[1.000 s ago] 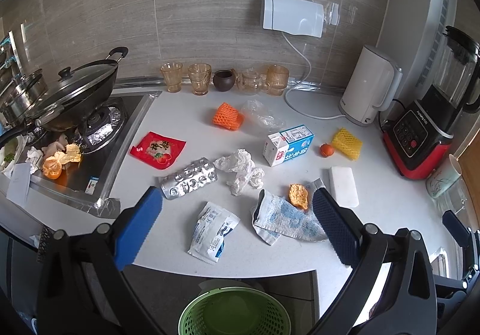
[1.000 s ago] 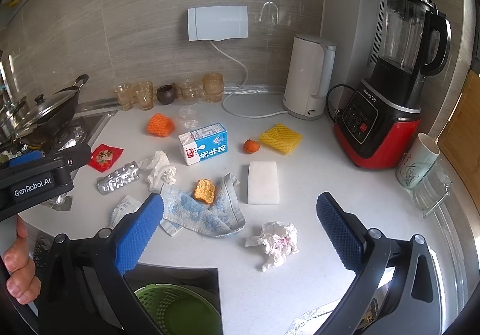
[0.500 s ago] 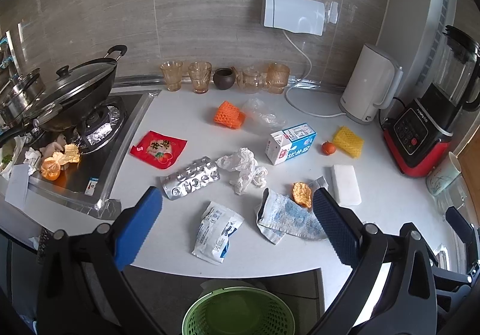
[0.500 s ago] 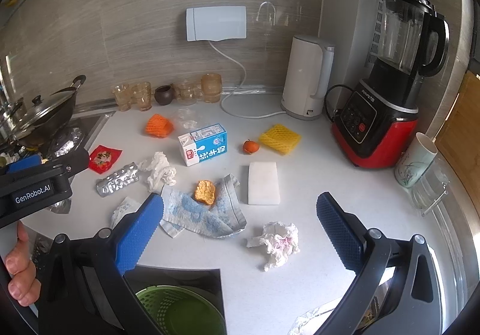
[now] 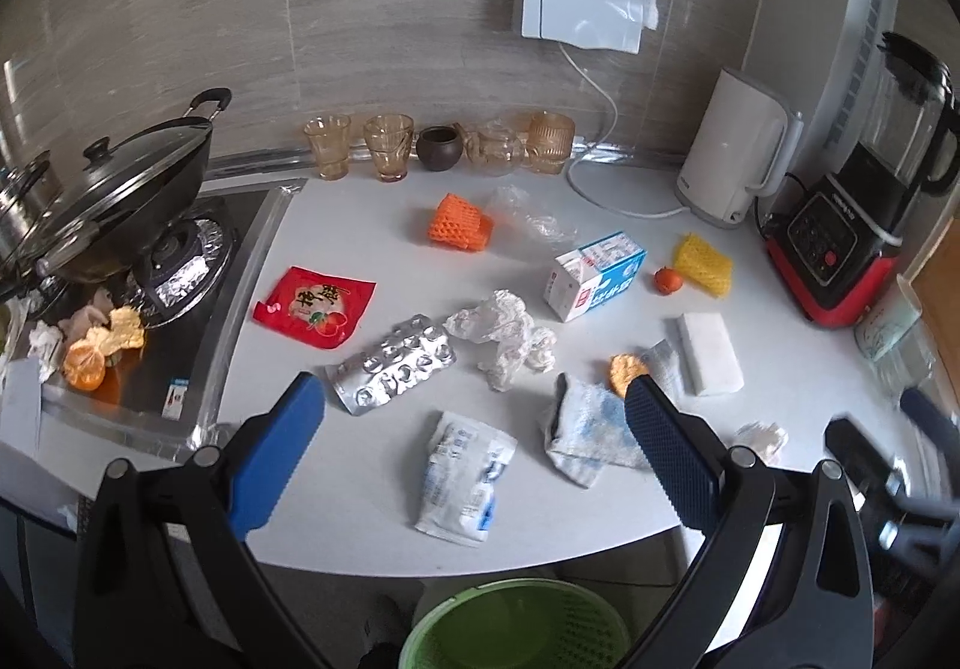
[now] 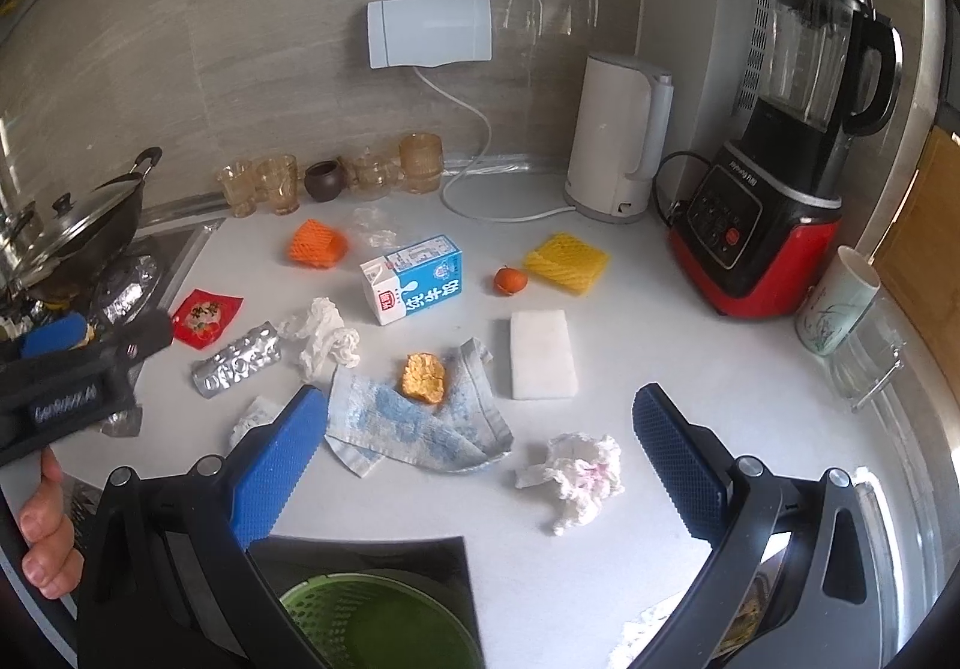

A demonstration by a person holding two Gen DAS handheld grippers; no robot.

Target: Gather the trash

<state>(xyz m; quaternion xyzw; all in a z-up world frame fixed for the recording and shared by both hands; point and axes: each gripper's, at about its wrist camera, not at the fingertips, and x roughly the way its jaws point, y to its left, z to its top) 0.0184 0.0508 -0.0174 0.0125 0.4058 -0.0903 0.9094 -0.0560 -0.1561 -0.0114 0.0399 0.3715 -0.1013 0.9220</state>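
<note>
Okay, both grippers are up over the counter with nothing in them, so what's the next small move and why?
Probably lower the right gripper onto the crumpled tissue. Its jaws are open and empty, the tissue lies loose and nearest to it, and the green bin waits just below the counter edge.

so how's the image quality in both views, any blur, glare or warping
Left wrist view: strong fisheye bending of the wall and counter edge, motion blur on the right gripper at the right border, window glare on the wall tiles. Right wrist view: same barrel warp, the left gripper smeared at the left edge, its label unreadable, the milk carton in the centre sharp, soft daylight with faint shadows.
</note>
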